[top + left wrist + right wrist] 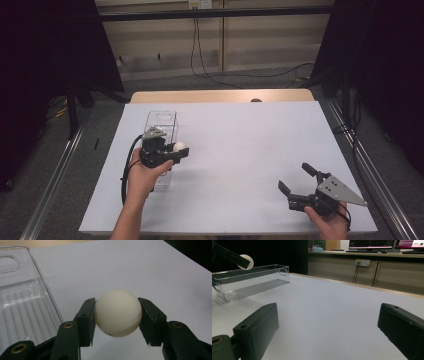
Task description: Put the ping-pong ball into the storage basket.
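Right gripper (pixel 296 179) sits nearest me at the table's right front corner, jaws spread wide with nothing between them, low over the white table surface (pixel 240 150). Farther in and well apart to the left, my left gripper (pixel 183 150) is clamped on a white ball (pixel 117 312), raised just beside the clear plastic bin (pixel 161 125). Beyond the table edge, cables (pixel 200 60) trail across grey floor.

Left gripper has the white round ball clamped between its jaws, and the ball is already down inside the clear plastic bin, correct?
Not quite. The left gripper does clamp the white round ball, but the left gripper view shows it outside the clear plastic bin, over the white table surface beside it.
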The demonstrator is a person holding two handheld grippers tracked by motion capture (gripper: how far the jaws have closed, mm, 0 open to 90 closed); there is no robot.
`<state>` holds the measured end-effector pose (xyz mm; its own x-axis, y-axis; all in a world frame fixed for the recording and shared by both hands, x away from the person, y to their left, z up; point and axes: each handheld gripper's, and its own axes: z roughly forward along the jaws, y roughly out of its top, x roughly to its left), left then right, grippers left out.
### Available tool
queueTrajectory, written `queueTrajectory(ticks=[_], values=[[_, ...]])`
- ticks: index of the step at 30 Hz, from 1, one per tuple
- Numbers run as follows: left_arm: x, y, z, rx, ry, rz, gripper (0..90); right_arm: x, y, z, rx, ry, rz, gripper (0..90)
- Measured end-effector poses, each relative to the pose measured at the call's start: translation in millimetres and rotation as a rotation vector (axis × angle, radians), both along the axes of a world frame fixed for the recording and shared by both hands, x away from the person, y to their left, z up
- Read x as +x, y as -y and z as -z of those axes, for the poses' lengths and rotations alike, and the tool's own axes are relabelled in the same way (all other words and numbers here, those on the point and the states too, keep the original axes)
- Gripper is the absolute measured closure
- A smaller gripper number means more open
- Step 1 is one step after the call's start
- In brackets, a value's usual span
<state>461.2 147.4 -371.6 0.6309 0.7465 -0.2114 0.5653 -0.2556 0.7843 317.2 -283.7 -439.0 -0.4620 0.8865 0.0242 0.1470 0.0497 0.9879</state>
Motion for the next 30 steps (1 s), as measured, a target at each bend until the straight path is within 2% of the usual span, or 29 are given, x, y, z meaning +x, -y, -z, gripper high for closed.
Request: queueTrajectory(ticks=[6, 9, 14, 17, 20, 30], values=[[1.0, -2.6, -3.4, 0.005, -0.005, 0.001, 51.1, -2.0, 0.7, -0.3, 0.001, 0.002, -0.001, 2.9], [1.0, -3.3, -4.3, -0.011, -0.004, -0.006, 51.1, -2.0, 0.9, -0.1, 0.008, 0.001, 0.004, 2.9], [1.3, -6.3, -6.6, -0.007, 0.002, -0.007, 51.1, -1.9, 1.3, 0.1, 0.000, 0.000, -0.004, 2.9], [1.6, -6.8, -7.1, -0.022, 0.001, -0.017, 51.1, -2.3, 1.0, 0.1, 0.003, 0.001, 0.000, 2.9], [2.2, -8.3, -8.1, -0.011, 0.001, -0.007, 51.1, -2.9, 1.3, -0.2, 0.007, -0.004, 0.002, 2.9], [3.7, -12.6, -11.1, -0.015, 0.005, -0.018, 51.1, -4.4, 2.0, 0.4, 0.001, -0.004, 0.009, 2.9]])
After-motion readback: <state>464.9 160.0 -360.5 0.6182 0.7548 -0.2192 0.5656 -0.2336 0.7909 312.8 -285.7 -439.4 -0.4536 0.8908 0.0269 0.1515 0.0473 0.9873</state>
